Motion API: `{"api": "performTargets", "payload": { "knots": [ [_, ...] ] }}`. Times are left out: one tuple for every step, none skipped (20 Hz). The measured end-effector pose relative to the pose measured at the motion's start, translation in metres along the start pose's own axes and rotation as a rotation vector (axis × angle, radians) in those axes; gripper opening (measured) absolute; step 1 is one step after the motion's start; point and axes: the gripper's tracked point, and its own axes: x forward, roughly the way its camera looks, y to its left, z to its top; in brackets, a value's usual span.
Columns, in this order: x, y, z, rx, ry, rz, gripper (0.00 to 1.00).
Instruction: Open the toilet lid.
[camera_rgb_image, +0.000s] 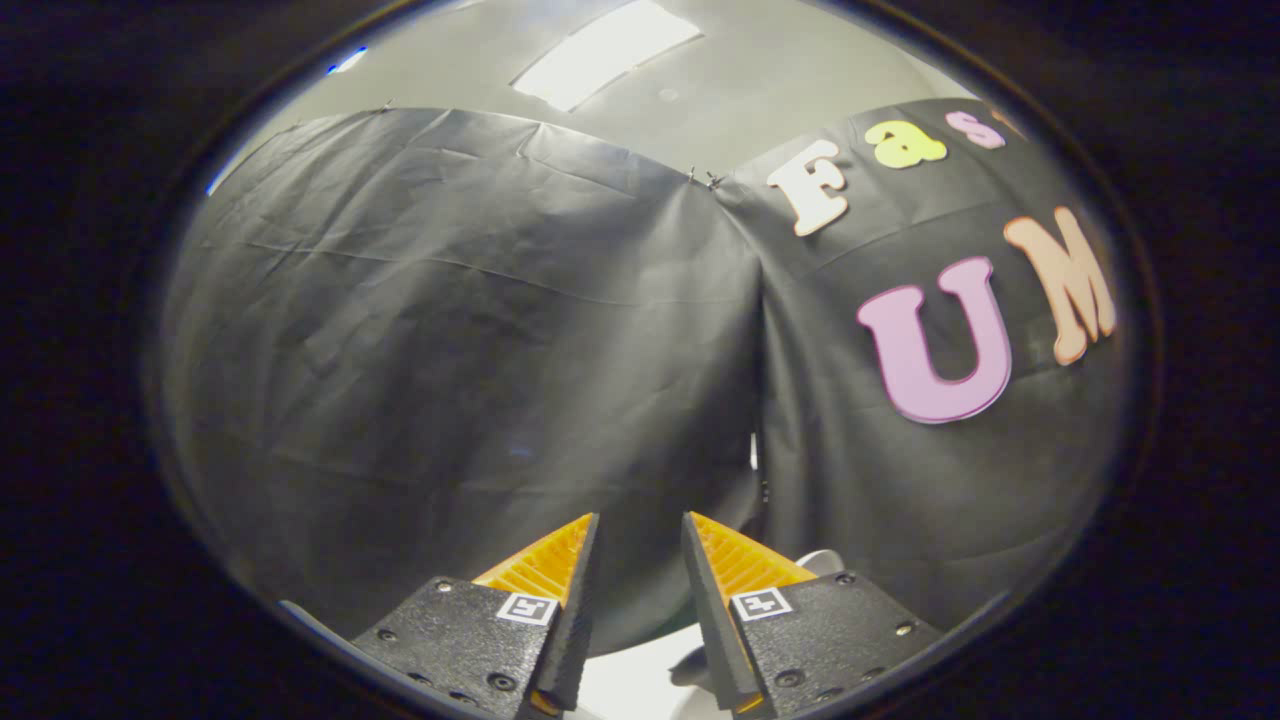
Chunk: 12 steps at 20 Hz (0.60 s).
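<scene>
gripper view: the hand-held gripper (640, 530) is pointing up and forward at the booth's black cloth wall (450, 350), its two fingers (548, 570) rising from the bottom of the scene.
hand-held gripper state: the fingers are standing apart with a narrow gap between them; nothing is sitting in that gap and nothing is pressing on either finger, so it is holding nothing.
markings: each finger base is carrying a small square black-and-white marker tag (527, 607), a coded pattern rather than readable words; no brand name can be read on the gripper.
task thing: a smooth white surface (635, 680) is showing low between and beneath the finger bases, with a white curved edge (822, 560) peeking out just beside the right-hand finger; this is probably the toilet, but i cannot tell which part it is or whether the lid is up or down.
wall: two cloth panels are meeting at a vertical seam (757, 400) just beyond the fingers, slightly toward the right-hand one; the cloth is creasing and sagging, pinned at its top edge.
ceiling: a pale ceiling (760, 80) is showing over the top edge of the cloth, with a bright rectangular light panel (600, 50) glowing in it.
open room: the space ahead of the fingertips is lying free up to the cloth wall; the white surface is staying below the fingers, apart from their tips.
</scene>
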Motion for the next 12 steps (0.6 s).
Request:
{"api": "performTargets", "payload": {
  "knots": [
    [-0.013,-0.013,0.007,-0.006,-0.004,-0.042,0.51],
    [-0.025,-0.031,0.014,-0.013,-0.008,-0.088,0.51],
    [-0.039,-0.05,0.019,-0.02,-0.011,-0.143,0.5],
    [-0.052,-0.07,0.024,-0.026,-0.015,-0.197,0.5],
    [-0.069,-0.087,0.029,-0.038,-0.021,-0.246,0.49],
    [-0.089,-0.103,0.029,-0.052,-0.026,-0.299,0.49],
    [-0.111,-0.124,0.028,-0.065,-0.023,-0.362,0.49],
    [-0.134,-0.143,0.026,-0.075,-0.017,-0.433,0.49],
    [-0.161,-0.162,0.027,-0.076,-0.017,-0.501,0.49],
    [-0.181,-0.18,0.028,-0.063,-0.021,-0.557,0.49],
    [-0.202,-0.195,0.027,-0.046,-0.03,-0.604,0.49],
    [-0.219,-0.208,0.024,-0.037,-0.036,-0.645,0.49]
  ]
}}
